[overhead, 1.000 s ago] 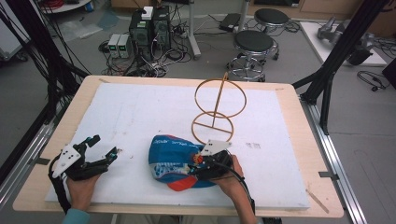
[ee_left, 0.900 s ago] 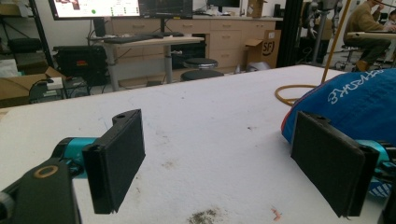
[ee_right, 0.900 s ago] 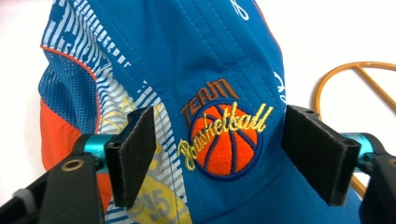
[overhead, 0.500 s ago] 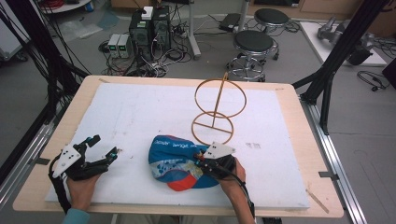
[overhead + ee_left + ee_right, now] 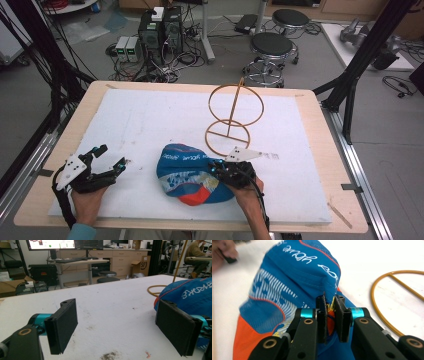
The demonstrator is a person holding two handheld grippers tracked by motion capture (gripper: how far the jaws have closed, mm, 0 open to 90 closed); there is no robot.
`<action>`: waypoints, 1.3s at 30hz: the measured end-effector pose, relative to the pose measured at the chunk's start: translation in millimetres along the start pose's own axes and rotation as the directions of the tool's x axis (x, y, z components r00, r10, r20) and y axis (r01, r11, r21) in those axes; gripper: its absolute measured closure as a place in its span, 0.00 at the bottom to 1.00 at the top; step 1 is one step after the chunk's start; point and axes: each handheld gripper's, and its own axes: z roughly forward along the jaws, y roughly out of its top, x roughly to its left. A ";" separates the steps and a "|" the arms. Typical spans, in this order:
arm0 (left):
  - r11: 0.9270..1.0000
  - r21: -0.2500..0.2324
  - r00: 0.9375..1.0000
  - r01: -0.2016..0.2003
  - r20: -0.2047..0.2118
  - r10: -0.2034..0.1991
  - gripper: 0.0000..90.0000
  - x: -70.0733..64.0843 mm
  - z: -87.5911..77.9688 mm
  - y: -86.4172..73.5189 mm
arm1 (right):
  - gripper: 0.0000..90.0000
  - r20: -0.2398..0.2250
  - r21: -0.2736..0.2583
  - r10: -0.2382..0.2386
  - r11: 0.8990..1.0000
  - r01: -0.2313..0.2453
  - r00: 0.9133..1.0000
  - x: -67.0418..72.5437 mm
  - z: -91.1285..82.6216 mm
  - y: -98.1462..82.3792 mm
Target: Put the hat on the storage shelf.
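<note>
Near the front edge of the table, centre: one blue cap point(image 5: 192, 172), soft fabric, with white lettering, a white striped panel and an orange part toward the near side; lies crumpled on the white mat point(image 5: 150, 125).

Right gripper point(image 5: 220, 172): at the cap's right side, held in the person's right hand point(image 5: 247, 197). Jaws have just been closing and now stand nearly together; in the right gripper view they pinch a fold of the cap point(image 5: 294, 285) between the two black pads point(image 5: 321, 320). Grey three-cornered plate on top, black cable trailing back along the forearm.

Left gripper point(image 5: 112, 162): well apart from the cap, at the near left of the mat, held in the left hand point(image 5: 87, 202). Jaws spread wide with bare mat between them, gripping nothing. In the left gripper view the cap point(image 5: 192, 293) sits just beyond the right-hand pad point(image 5: 175, 326).

Wire stand point(image 5: 232, 117): orange-brown, one flat ring on the mat, one upright ring on a post above it; just beyond the cap, right of centre.

Table point(image 5: 320, 125): pale wood, showing as a border around the mat.

Far background: stools point(image 5: 272, 47), computer boxes and cables on the floor.
</note>
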 end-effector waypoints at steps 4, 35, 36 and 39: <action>1.000 0.000 1.000 0.000 0.000 0.000 0.20 0.0 -0.1 0.0 | 0.92 -0.028 -0.053 0.049 0.997 -0.051 0.998 0.4 -4.3 2.7; 1.000 0.000 1.000 0.000 0.000 0.000 0.20 0.1 0.0 0.0 | 0.93 0.008 -0.365 0.028 0.931 -0.023 1.000 19.3 -31.8 37.0; 1.000 -0.001 1.000 0.001 0.000 -0.001 0.20 0.0 0.0 -0.1 | 0.93 0.011 -0.369 0.032 0.929 -0.026 0.999 19.7 -33.0 39.1; 1.000 -0.001 1.000 0.000 0.000 0.000 0.20 0.0 0.0 -0.1 | 0.93 0.016 -0.380 0.024 0.925 -0.017 1.000 19.6 -37.7 48.9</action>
